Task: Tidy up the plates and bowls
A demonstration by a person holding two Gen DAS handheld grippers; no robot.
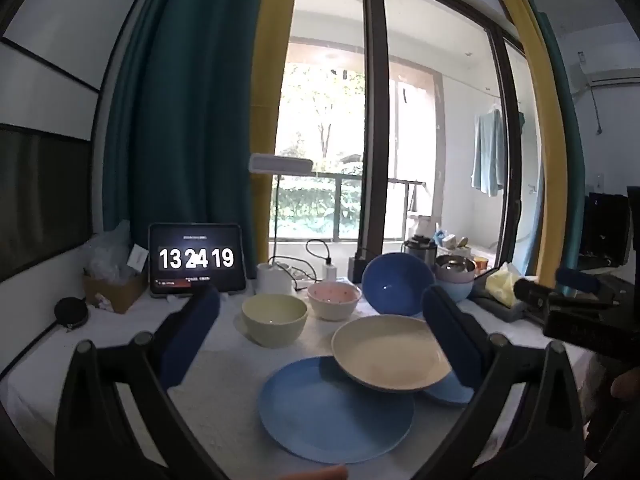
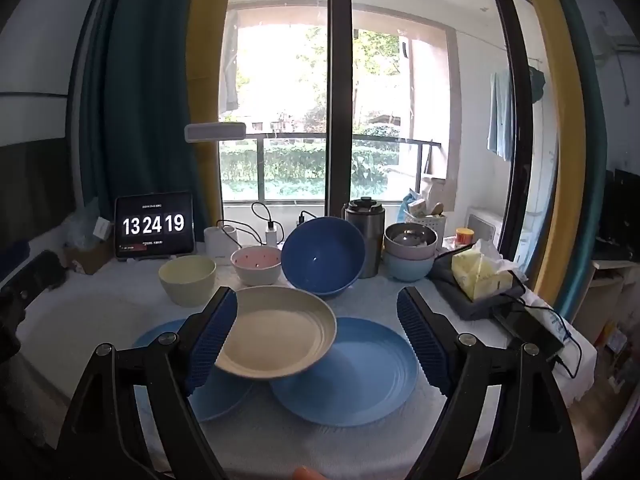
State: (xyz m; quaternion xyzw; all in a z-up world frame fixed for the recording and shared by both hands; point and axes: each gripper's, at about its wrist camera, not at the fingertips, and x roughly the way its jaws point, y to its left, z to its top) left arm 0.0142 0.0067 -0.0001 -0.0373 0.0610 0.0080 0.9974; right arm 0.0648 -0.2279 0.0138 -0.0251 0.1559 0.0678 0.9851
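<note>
A cream plate (image 2: 276, 332) lies tilted across two blue plates, one to the right (image 2: 352, 372) and one to the left (image 2: 224, 400). Behind them stand a pale yellow bowl (image 2: 187, 280), a pink bowl (image 2: 256, 266) and a dark blue bowl (image 2: 322, 256) tipped on its side. Further right is a stack of bowls (image 2: 410, 258) with a steel one on top. My right gripper (image 2: 318, 336) hangs open above the plates, its pads touching nothing. My left gripper (image 1: 320, 336) is open too, over the cream plate (image 1: 392, 352) and the near blue plate (image 1: 336, 408).
A white cloth covers the table (image 2: 100, 320). At the back stand a tablet clock (image 2: 154, 228), a white lamp base with cables (image 2: 218, 242) and a steel flask (image 2: 365, 236). A yellow tissue pack (image 2: 480, 272) and a dark device with cables lie at the right. A cardboard box (image 1: 114, 290) sits far left.
</note>
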